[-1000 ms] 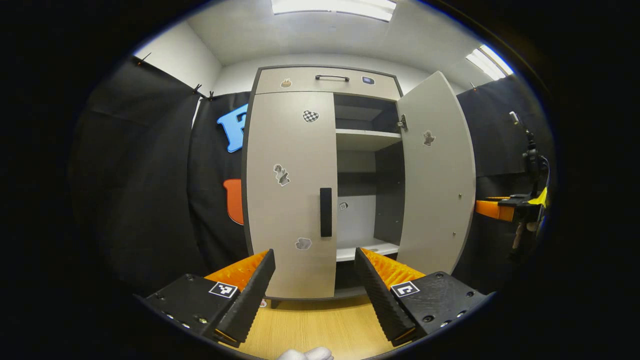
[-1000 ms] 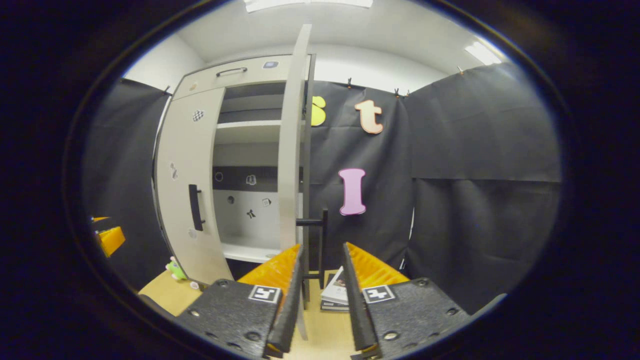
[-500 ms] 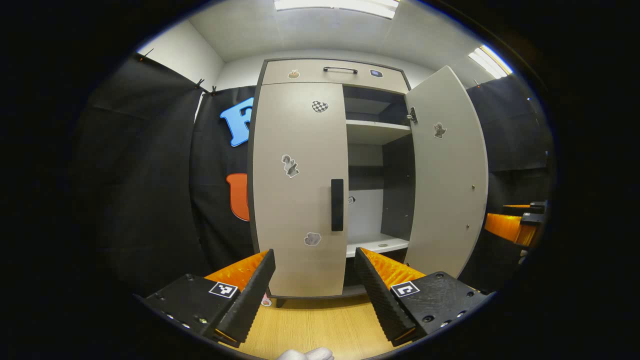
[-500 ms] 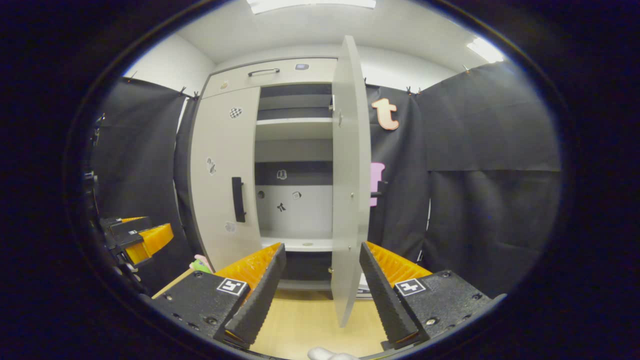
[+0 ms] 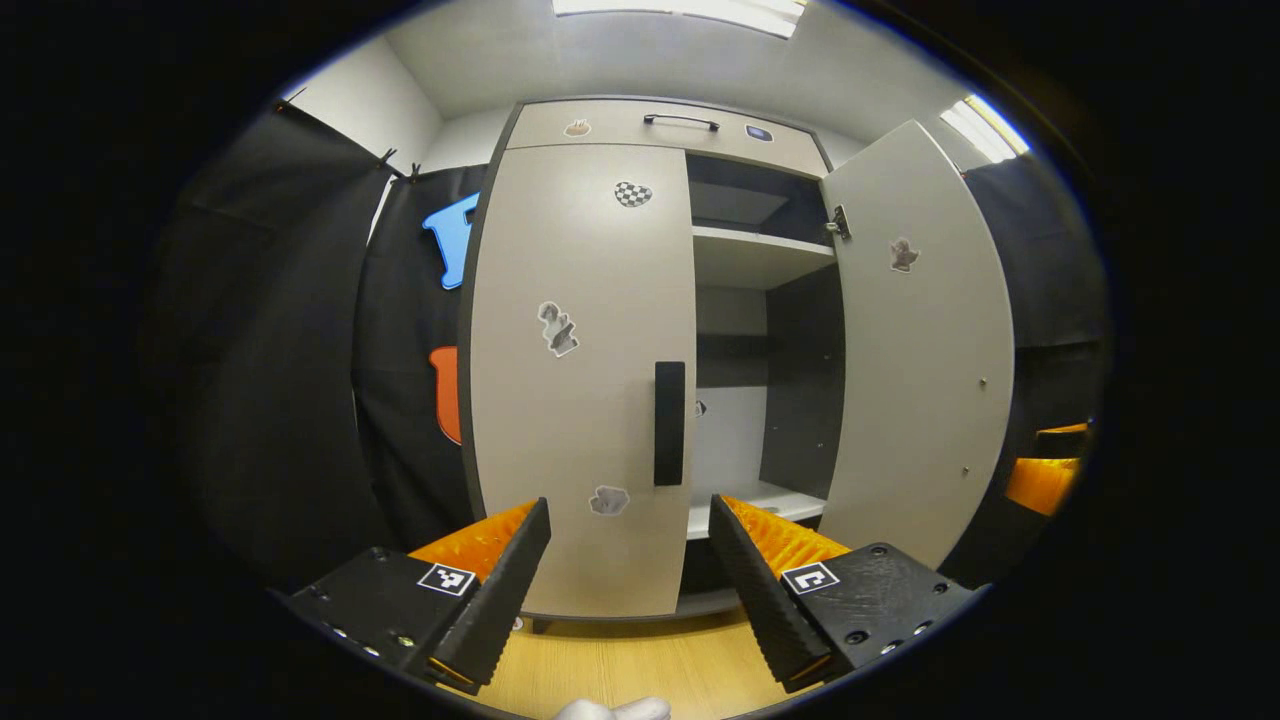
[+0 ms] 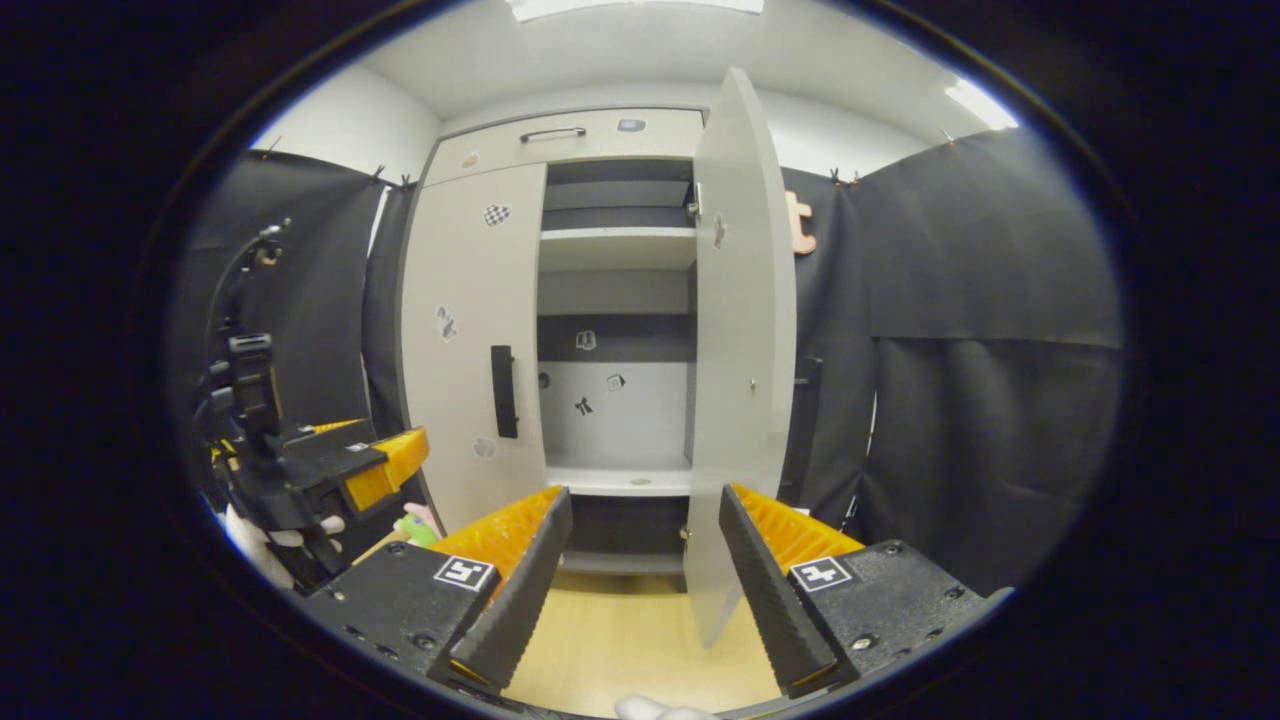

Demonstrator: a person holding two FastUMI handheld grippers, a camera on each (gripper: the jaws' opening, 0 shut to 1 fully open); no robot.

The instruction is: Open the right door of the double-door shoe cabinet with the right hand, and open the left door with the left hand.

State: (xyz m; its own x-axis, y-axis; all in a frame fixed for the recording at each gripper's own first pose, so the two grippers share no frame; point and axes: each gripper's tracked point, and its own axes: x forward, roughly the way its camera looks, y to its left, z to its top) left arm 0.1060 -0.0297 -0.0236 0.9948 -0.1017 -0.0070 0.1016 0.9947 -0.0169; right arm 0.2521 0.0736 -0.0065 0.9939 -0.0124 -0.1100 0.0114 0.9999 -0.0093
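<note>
A grey double-door shoe cabinet stands ahead. Its right door stands swung open, showing shelves inside; in the right gripper view this door is nearly edge-on. The left door is closed, with a black vertical handle on its right edge. My left gripper is open, a short way in front of and below that handle, holding nothing. My right gripper is open and empty, back from the open door. The left gripper also appears at the left of the right gripper view.
A drawer with a black handle tops the cabinet. Black cloth walls stand on both sides. The floor is light wood. A small green toy lies by the cabinet's left foot. The other gripper shows past the open door.
My right gripper let go of the right door's handle, opened and backed away. The left gripper moved closer to the left door. The right door stayed open.
</note>
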